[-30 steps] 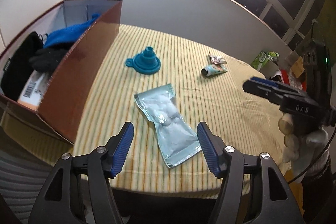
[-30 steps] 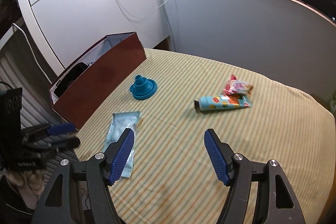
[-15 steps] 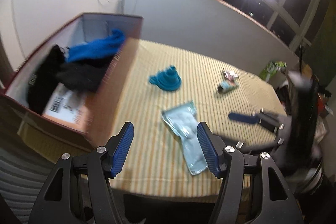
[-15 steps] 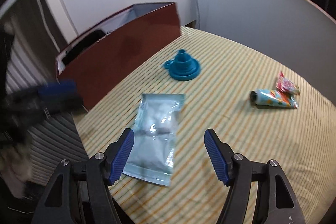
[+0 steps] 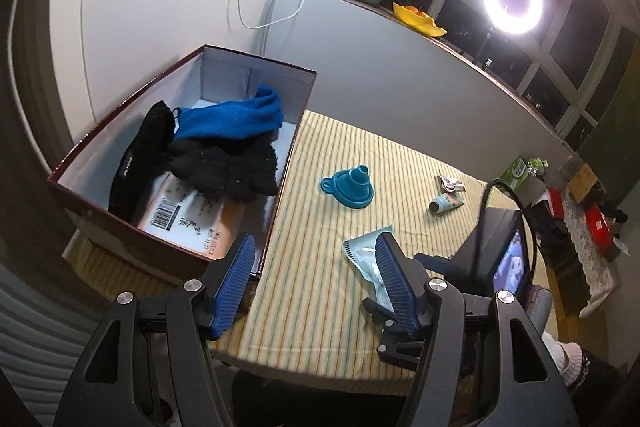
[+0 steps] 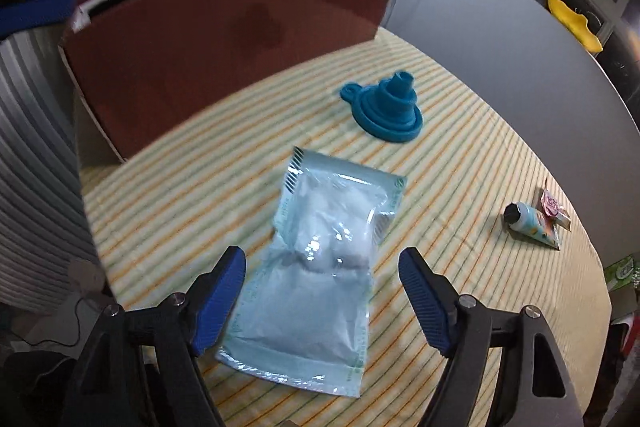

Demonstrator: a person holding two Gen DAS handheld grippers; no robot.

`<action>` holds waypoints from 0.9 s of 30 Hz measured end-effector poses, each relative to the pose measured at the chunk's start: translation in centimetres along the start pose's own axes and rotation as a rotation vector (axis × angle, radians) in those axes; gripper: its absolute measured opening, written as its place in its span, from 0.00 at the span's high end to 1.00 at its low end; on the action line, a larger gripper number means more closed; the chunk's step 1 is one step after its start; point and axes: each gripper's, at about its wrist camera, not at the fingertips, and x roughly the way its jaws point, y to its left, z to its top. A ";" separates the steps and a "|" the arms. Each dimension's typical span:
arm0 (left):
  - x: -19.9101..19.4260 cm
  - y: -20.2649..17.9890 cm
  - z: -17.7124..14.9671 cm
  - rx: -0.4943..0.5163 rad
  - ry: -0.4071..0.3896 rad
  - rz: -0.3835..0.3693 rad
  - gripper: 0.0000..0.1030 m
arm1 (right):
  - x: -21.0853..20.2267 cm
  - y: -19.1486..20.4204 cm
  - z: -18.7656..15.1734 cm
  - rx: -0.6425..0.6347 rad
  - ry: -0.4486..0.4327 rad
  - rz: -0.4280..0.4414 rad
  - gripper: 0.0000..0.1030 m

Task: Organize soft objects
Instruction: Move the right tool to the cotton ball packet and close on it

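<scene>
Hovering right tool [image 6: 322, 295] spread wide, empty, over cotton pouch [image 6: 320, 259]; left tool [image 5: 316, 281] spread, empty.

The left tool [image 5: 314, 285] hung wide open over the near edge of the striped bench [image 5: 320, 227]. Beneath its left finger [image 5: 236, 283] stood the open box [image 5: 256, 67], holding a blue knit [image 5: 232, 119] and black gloves [image 5: 224, 167]. The plastic pouch [image 5: 366, 255] lay partly behind the right finger [image 5: 396, 287]. Farther off sat a blue funnel [image 5: 352, 185] and a small tube [image 5: 446, 203].
</scene>
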 end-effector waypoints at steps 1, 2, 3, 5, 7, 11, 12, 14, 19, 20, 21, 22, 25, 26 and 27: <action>0.0 0.0 0.0 0.000 0.001 -0.002 0.40 | 0.2 -0.3 0.0 0.005 0.006 -0.004 0.26; 0.1 0.0 -0.1 0.002 0.003 -0.005 0.40 | 0.3 -0.9 -0.1 0.025 0.010 0.006 0.26; 0.2 -0.1 -0.2 0.005 0.005 -0.009 0.40 | 0.4 -1.4 -0.2 0.046 0.020 0.014 0.26; 0.6 -0.4 -0.3 0.013 0.014 -0.018 0.40 | 0.6 -2.5 -0.4 0.077 0.028 0.014 0.26; 1.2 -1.0 -0.4 0.029 0.028 -0.025 0.40 | 0.7 -3.7 -0.9 0.107 0.037 0.037 0.26; 2.7 -2.5 -0.7 0.076 0.059 -0.036 0.40 | 1.0 -6.2 -1.7 0.176 0.030 0.140 0.26; 3.0 -2.7 -0.7 0.082 0.063 -0.036 0.40 | 0.9 -6.5 -1.6 0.178 0.022 0.149 0.26; 3.2 -3.0 -0.6 0.092 0.066 -0.041 0.40 | 0.9 -6.5 -1.4 0.158 0.015 0.174 0.26; 3.0 -2.7 -0.2 0.082 0.061 -0.033 0.40 | 1.3 -4.9 0.0 0.036 0.008 0.201 0.26; 3.0 -2.6 -0.2 0.082 0.063 -0.028 0.40 | 1.4 -4.7 0.3 0.024 0.007 0.187 0.26; 3.1 -2.5 -0.2 0.083 0.064 -0.024 0.40 | 1.5 -4.6 0.5 0.023 0.010 0.176 0.26; 3.1 -2.5 -0.3 0.086 0.065 -0.022 0.40 | 1.8 -4.6 0.7 0.032 0.016 0.165 0.26; 3.5 -2.6 -0.4 0.100 0.079 -0.023 0.40 | 2.3 -6.1 0.9 0.127 0.016 0.156 0.29; 3.8 -2.8 -0.5 0.106 0.087 -0.024 0.40 | 2.4 -6.8 0.9 0.163 0.012 0.141 0.30; 4.0 -3.0 -0.5 0.112 0.093 -0.026 0.40 | 2.3 -7.3 0.8 0.187 0.007 0.138 0.34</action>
